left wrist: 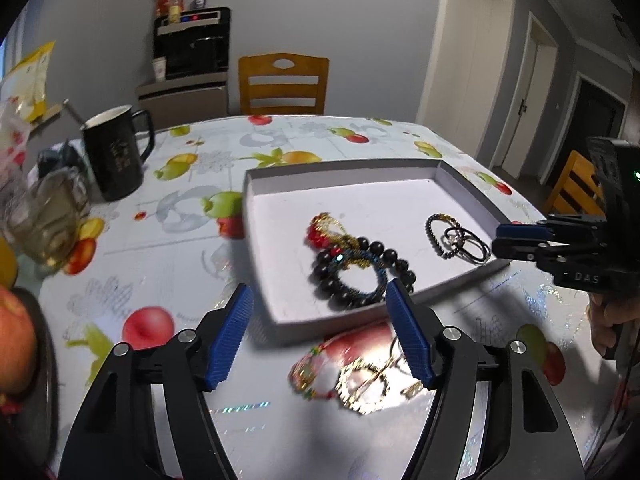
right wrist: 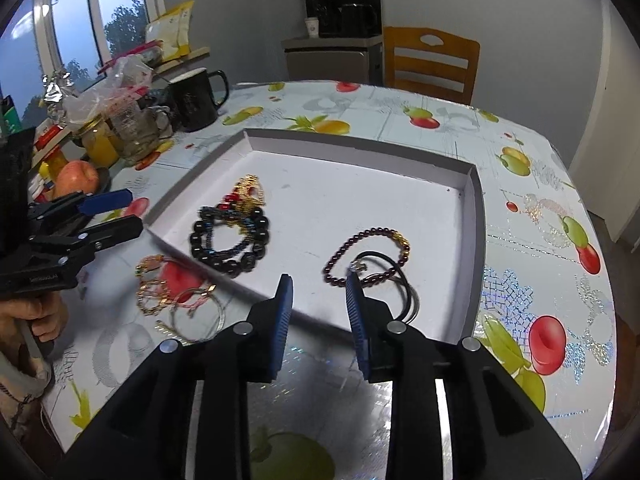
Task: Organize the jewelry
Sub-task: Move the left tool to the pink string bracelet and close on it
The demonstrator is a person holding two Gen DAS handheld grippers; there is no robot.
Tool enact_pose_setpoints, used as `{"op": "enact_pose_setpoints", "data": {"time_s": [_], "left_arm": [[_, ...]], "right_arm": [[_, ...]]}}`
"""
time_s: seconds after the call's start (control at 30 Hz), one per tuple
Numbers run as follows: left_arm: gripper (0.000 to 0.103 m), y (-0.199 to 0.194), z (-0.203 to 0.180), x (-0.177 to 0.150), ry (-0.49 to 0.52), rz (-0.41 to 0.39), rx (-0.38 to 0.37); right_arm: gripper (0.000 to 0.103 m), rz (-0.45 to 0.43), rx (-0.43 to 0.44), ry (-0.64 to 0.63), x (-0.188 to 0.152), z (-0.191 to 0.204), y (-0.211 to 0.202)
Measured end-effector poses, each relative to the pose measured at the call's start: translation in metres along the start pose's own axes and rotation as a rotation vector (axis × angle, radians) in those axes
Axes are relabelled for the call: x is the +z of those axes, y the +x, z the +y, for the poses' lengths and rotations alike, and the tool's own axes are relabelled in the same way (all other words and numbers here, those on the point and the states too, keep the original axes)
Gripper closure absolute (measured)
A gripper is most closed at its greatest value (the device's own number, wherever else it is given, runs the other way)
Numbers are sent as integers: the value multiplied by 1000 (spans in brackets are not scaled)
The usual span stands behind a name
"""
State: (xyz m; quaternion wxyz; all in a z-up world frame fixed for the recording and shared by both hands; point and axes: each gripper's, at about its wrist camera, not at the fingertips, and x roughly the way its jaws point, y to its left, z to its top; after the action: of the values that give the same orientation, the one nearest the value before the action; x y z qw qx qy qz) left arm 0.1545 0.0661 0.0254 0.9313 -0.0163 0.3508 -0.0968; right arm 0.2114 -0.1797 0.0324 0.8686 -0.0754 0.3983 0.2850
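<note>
A shallow white box tray (left wrist: 352, 184) (right wrist: 400, 160) lies on the fruit-print table. Inside it sit a black bead bracelet with blue and gold-red pieces (left wrist: 356, 268) (right wrist: 230, 236), and a dark red bead bracelet with black hair ties (left wrist: 460, 240) (right wrist: 372, 260). Loose gold and coloured bracelets and a thin wire bangle (left wrist: 352, 376) (right wrist: 172, 296) lie on the table outside the tray's near edge. My left gripper (left wrist: 320, 332) (right wrist: 108, 212) is open and empty above these loose pieces. My right gripper (right wrist: 318, 312) (left wrist: 516, 240) is open and empty over the tray's near edge.
A black mug (left wrist: 116, 152) (right wrist: 198, 98), a glass jar (left wrist: 48, 216) (right wrist: 134, 132), an apple (right wrist: 76, 178) and bags crowd the table's left side. A wooden chair (left wrist: 284, 84) (right wrist: 432, 64) and a water dispenser (left wrist: 192, 48) stand behind.
</note>
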Motion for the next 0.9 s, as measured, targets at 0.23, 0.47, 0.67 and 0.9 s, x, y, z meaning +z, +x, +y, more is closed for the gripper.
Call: {"op": "enact_pose_setpoints", "data": {"time_s": [0.23,0.47,0.67,0.9], "left_arm": [[33,-16,14,-17,-47,4,-21],[33,-21,19,-32,-64,28,-26],[33,-15,12,-41,-41,60,-15],[33,-8,9,-50,-30,95,-8]], "right_arm": [[75,-24,45,-25,-9,21,-19],[75,-22,69,-38,-19,34,-24],[75,2,95,-31,-27,40,-17],[51,54,134,-50,-31,59,7]]}}
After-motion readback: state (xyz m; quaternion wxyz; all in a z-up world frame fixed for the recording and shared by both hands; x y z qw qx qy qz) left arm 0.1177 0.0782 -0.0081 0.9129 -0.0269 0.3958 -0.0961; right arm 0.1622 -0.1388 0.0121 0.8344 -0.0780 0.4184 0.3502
